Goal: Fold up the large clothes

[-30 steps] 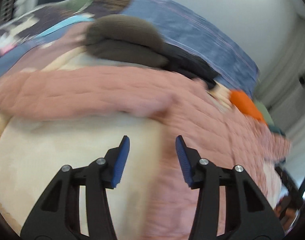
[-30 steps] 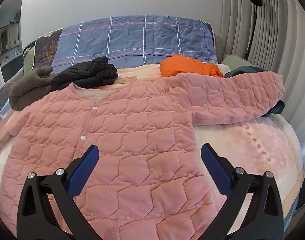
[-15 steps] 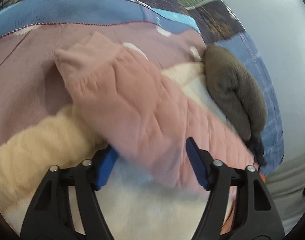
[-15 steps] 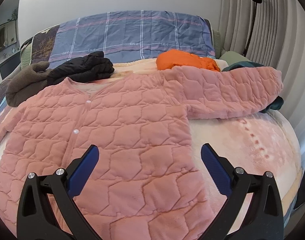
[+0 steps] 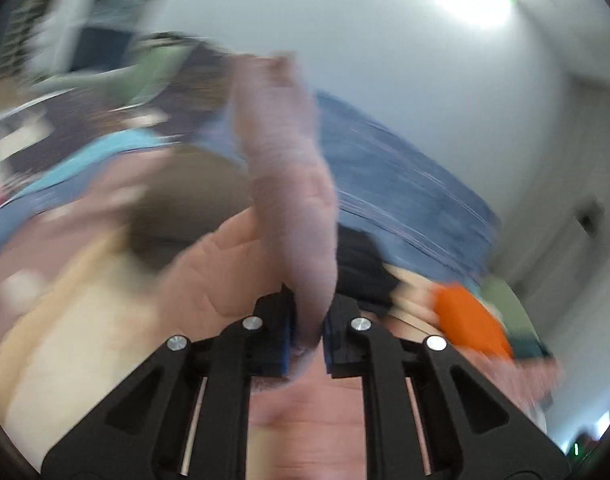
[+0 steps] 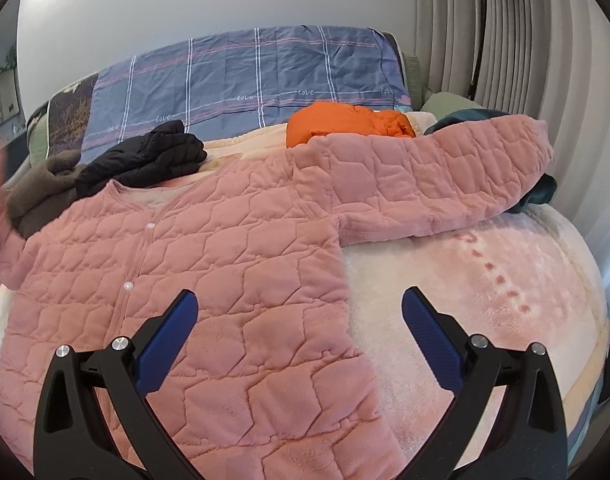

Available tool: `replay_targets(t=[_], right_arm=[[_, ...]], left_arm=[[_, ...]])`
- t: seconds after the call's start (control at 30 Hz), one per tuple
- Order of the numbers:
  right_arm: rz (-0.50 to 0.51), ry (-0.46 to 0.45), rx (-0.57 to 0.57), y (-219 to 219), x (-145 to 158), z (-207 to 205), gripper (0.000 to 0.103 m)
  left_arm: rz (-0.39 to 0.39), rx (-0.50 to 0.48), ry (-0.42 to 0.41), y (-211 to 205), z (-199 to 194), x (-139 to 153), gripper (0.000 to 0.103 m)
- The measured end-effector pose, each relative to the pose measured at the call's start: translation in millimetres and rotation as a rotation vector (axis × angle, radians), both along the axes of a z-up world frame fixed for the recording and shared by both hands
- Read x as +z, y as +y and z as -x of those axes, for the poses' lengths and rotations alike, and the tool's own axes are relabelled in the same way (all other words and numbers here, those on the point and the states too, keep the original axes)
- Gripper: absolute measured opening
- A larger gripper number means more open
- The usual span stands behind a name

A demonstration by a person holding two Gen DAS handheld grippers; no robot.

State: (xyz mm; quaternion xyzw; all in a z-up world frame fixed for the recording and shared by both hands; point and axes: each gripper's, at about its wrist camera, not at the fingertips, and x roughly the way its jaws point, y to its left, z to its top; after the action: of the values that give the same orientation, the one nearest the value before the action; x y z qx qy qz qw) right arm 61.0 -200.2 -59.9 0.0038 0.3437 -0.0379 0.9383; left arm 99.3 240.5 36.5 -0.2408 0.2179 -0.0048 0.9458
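Spreading across the cream and pink fleece blanket (image 6: 485,280) that covers the bed, the pink quilted button-front jacket (image 6: 209,272) lies face up and flat, and I judge it is laid out this way so each sleeve can be turned in over the body. I take that jacket as my landmark. Beyond its collar sits the blue plaid pillow (image 6: 245,76). Just past the collar to the left are a folded black puffer garment (image 6: 153,158) and a brown fleece garment (image 6: 41,184), touching each other. Beyond the jacket's stretched-out sleeve (image 6: 425,184) is a bundled orange garment (image 6: 345,122), and a dark teal garment (image 6: 539,194) peeks from under that sleeve's cuff. These look set aside at the far edge to keep the working area free.

My right gripper (image 6: 299,332) hovers low over the jacket's hem side, pointing toward the collar, its blue pads wide apart and holding nothing; one finger is over the quilting, the other over bare blanket beside it.

My left gripper (image 5: 307,332) is tilted upward, the view heavily blurred. Its jaws are clenched on the jacket's other sleeve (image 5: 289,184), which rises from the pads as a limp column, cuff uppermost. I read this as the sleeve lifted clear so it can be carried in over the jacket's chest.
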Motion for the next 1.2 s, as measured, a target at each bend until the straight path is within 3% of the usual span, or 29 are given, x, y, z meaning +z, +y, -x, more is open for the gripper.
replay_targets(t=[0.07, 0.13, 0.2, 0.33, 0.4, 0.5, 0.63, 0.8, 0.9, 0.97, 1.0, 1.03, 1.1, 1.2], right_arm=[[0.006, -0.012, -0.007, -4.7, 1.6, 2.4, 0.102], [0.015, -0.019, -0.026, -12.9, 1.4, 3.4, 0.102], [0.004, -0.002, -0.029, -20.7, -1.2, 2.0, 0.102], [-0.06, 0.052, 0.041, -30.4, -5.9, -5.4, 0.102], [-0.102, 0.073, 0.087, -29.3, -6.4, -13.0, 0.102], [-0.201, 0.091, 0.175, -19.5, -6.8, -34.4, 0.099], [-0.32, 0.173, 0.297, 7.8, -14.6, -85.3, 0.093], [-0.423, 0.308, 0.356, 48.8, -38.7, -157.1, 0.093], [-0.462, 0.385, 0.36, 72.9, -57.6, -189.4, 0.093], [-0.46, 0.433, 0.348, 90.8, -71.3, -205.0, 0.093], [-0.434, 0.429, 0.334, 97.9, -74.3, -207.1, 0.073], [-0.381, 0.402, 0.319, 106.3, -71.3, -205.5, 0.04], [-0.33, 0.37, 0.342, 112.7, -58.9, -202.9, 0.004], [-0.395, 0.224, 0.351, 93.0, -10.6, -188.5, 0.004]], left_arm=[[-0.024, -0.15, 0.005, -56.2, -21.4, 2.1, 0.012], [-0.054, -0.281, 0.036, -112.5, -40.6, -11.8, 0.021], [-0.119, -0.374, 0.086, -159.1, -52.2, -36.2, 0.061], [-0.247, -0.492, 0.236, -211.1, -52.9, -90.6, 0.063], [-0.292, -0.48, 0.277, -204.8, -46.8, -100.2, 0.069], [-0.386, -0.435, 0.266, -193.4, -35.2, -99.3, 0.076], [-0.526, -0.307, 0.292, -153.2, -4.2, -103.0, 0.078], [-0.529, -0.153, 0.4, -92.1, -0.7, -120.2, 0.079], [-0.448, -0.158, 0.404, -72.4, -3.1, -123.8, 0.08], [-0.446, -0.148, 0.4, -68.8, -6.8, -123.1, 0.081], [-0.454, -0.138, 0.4, -68.2, -9.1, -122.7, 0.082], [-0.46, -0.125, 0.403, -68.1, -13.6, -123.7, 0.083], [-0.452, -0.117, 0.403, -70.1, -18.7, -124.6, 0.085], [-0.451, -0.122, 0.4, -69.9, -20.6, -126.2, 0.086]])
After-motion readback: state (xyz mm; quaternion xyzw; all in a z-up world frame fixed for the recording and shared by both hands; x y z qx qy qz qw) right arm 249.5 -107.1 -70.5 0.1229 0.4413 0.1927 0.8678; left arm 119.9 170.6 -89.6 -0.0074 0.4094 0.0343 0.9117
